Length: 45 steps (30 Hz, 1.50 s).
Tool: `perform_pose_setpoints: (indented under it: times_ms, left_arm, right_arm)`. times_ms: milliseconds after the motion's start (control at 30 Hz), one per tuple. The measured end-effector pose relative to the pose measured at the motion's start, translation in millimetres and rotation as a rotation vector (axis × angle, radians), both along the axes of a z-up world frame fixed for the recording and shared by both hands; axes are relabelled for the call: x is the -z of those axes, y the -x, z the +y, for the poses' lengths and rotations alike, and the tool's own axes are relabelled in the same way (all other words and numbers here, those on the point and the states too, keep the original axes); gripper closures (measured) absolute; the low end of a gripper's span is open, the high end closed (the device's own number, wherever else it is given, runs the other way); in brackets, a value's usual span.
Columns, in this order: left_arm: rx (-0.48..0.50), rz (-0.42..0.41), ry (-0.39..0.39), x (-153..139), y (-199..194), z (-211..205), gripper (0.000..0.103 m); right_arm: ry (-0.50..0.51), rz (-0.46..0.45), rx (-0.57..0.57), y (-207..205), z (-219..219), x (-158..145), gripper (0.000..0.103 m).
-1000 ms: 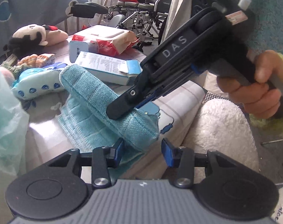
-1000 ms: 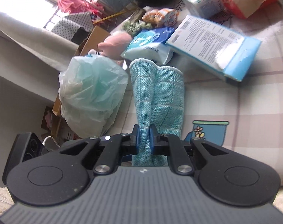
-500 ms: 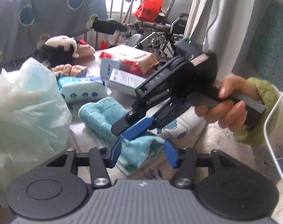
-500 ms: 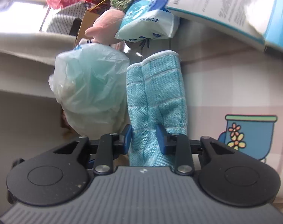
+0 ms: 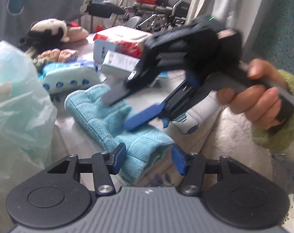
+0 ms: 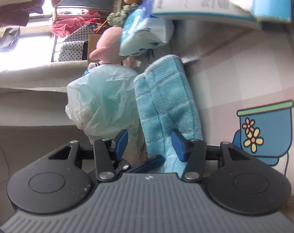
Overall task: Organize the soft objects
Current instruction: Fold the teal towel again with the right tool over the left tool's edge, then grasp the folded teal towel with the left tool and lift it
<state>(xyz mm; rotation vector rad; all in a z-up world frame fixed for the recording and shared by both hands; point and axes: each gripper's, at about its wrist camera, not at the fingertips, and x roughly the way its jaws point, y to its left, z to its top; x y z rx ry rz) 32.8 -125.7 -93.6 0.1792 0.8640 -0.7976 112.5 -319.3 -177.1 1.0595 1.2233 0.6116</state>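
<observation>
We saw checked tablecloth [image 6: 234, 62], cluttered room behind. Plastic bag [image 6: 102, 101] bulged, contents unclear. Teal cloth [image 5: 116, 124] lay folded beside it. Right gripper [image 6: 150, 142] just opened, cloth loose between pads; left gripper [image 5: 148, 158] stood apart too.

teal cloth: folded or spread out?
Folded. The teal cloth lies doubled over on the table as a narrow strip, with layered edges visible at its near end.

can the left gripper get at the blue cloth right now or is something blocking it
Probably yes. The left gripper is open, and the near end of the blue cloth already lies between its fingers on the table. The right gripper, also open, hovers over the cloth's middle, not at that near end.
</observation>
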Motion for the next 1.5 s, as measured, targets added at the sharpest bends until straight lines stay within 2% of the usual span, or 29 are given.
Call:
perform_pose_setpoints:
  times_ms: [100, 167, 233, 333, 467, 500, 533, 633, 667, 767, 833, 900, 1067, 1133, 1300, 1467, 1500]
  left_arm:
    - [-0.014, 0.002, 0.002, 0.5, -1.3, 3.9, 0.05]
    - [-0.017, 0.004, 0.002, 1.0, -1.9, 4.2, 0.05]
    - [-0.018, 0.005, 0.0, 2.3, -2.1, 4.6, 0.05]
    - [-0.018, 0.002, 0.004, 3.8, -1.4, 6.5, 0.05]
    - [-0.02, -0.011, 0.005, 4.8, -0.1, 7.7, 0.05]
    - [-0.021, -0.013, 0.006, 4.9, -0.2, 8.5, 0.05]
    - [-0.024, -0.01, 0.01, 4.5, -0.5, 9.8, 0.05]
    - [-0.035, 0.009, 0.044, 0.8, -0.3, 16.5, 0.048]
    - [-0.04, 0.015, 0.059, -1.6, -0.3, 19.1, 0.047]
    - [-0.052, 0.025, 0.097, -8.8, 0.2, 25.4, 0.044]
    - [-0.072, 0.029, 0.1, -12.4, -0.8, 26.0, 0.039]
    - [-0.091, 0.046, 0.096, -13.0, -4.7, 24.7, 0.039]
    - [-0.139, 0.22, 0.113, 4.1, -28.1, 17.9, 0.036]
    - [-0.141, 0.256, 0.109, 10.5, -33.1, 12.4, 0.036]
    - [-0.113, 0.219, 0.05, 7.9, -28.6, -6.1, 0.024]
    - [-0.104, 0.166, -0.07, 6.4, -23.0, -29.6, 0.024]
    - [-0.103, 0.154, -0.089, 5.7, -21.4, -33.3, 0.028]
  right_arm:
    - [0.089, -0.122, 0.001, 3.2, -6.9, -26.8, 0.039]
    - [0.18, -0.164, 0.014, 3.6, -9.8, -39.2, 0.035]
    - [0.274, -0.171, 0.013, -0.6, -9.0, -42.0, 0.034]
    - [0.336, -0.145, -0.023, -10.0, 2.9, -33.4, 0.036]
    - [0.376, -0.166, -0.087, -19.5, 28.9, -29.2, 0.054]
    - [0.399, -0.18, -0.101, -19.6, 35.4, -29.8, 0.064]
    - [0.43, -0.195, -0.118, -18.8, 41.9, -30.1, 0.079]
    - [0.481, -0.225, -0.131, -14.8, 50.1, -29.8, 0.089]
    - [0.482, -0.227, -0.121, -12.4, 47.3, -29.4, 0.09]
    - [0.45, -0.214, -0.081, -2.8, 33.1, -25.8, 0.091]
    - [0.428, -0.204, -0.048, 5.6, 19.0, -23.2, 0.092]
    - [0.408, -0.195, -0.022, 15.3, 9.1, -20.1, 0.092]
    - [0.325, -0.177, 0.031, 38.8, -11.7, -9.5, 0.092]
    - [0.26, -0.155, 0.055, 42.7, -17.2, -1.4, 0.092]
    - [0.126, -0.125, 0.074, 47.4, -25.8, 12.9, 0.092]
    - [0.054, -0.125, 0.056, 41.7, -23.4, 12.5, 0.092]
    - [0.041, -0.131, 0.049, 41.8, -22.7, 10.8, 0.092]
